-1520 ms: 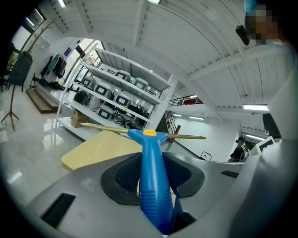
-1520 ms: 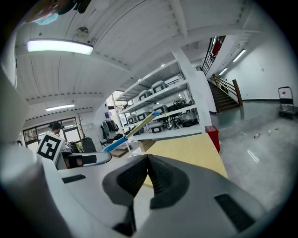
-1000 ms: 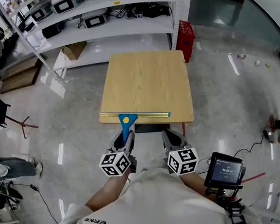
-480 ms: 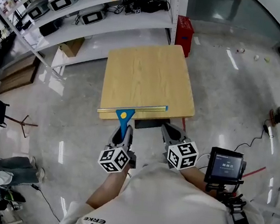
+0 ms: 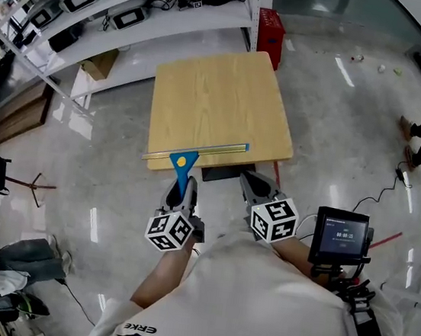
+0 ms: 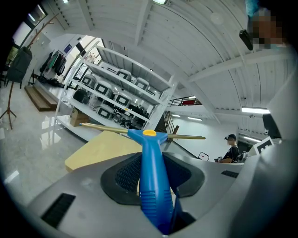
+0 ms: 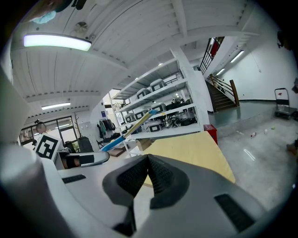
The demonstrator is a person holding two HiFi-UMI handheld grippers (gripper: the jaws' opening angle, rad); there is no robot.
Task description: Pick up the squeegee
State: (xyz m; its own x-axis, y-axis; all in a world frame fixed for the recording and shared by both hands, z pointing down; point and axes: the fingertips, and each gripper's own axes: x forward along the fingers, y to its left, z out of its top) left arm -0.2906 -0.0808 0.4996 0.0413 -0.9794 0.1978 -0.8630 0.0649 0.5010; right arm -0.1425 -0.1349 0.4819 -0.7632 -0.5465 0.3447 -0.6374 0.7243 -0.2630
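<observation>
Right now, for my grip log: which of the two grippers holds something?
The left gripper, closed on the squeegee by its blue handle; the right gripper has its jaws together on nothing.

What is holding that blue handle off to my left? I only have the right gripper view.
Observer: The left gripper is shut on the squeegee; its blue handle sits between the jaws.
Operator: Where is the blade relative to the table?
Observer: In the head view, the brass-coloured blade runs along the table's near edge.
Operator: And my own gripper?
Observer: The right gripper sits beside the left one, to the right of the handle and short of the table's near edge.
</observation>
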